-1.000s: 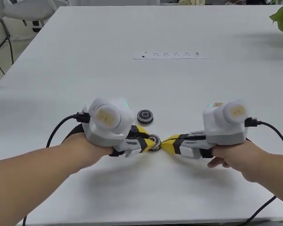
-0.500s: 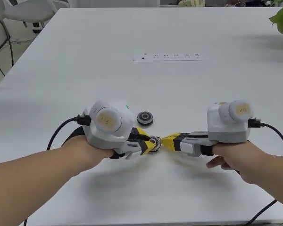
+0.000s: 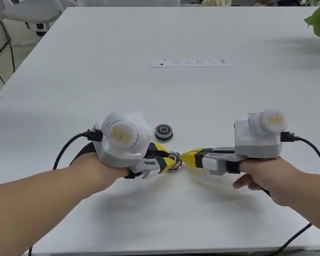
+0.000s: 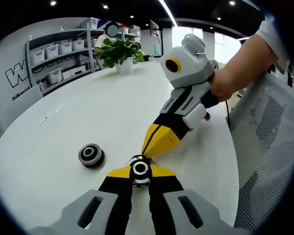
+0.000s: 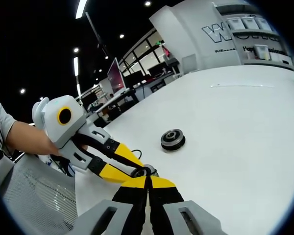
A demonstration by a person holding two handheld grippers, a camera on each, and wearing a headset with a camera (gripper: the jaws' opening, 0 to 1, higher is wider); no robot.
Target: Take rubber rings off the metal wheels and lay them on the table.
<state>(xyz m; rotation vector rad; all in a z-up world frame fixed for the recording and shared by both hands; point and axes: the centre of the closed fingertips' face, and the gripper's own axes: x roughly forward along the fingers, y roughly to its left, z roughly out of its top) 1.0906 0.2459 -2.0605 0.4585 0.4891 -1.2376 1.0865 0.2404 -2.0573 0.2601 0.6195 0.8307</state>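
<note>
Head view looks down; gripper views face each other across one wheel (image 4: 140, 169).

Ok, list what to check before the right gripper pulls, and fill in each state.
1. Held wheel clamped between the left gripper jaws: ok.
2. Right gripper jaws shut, tips at that wheel's rim: ok.
3. Rubber ring actually pinched by the right tips: cannot tell.
4. Second wheel lying flat, apart from both grippers: ok.
5. Bare table nearby for laying the ring down: ok.
</note>
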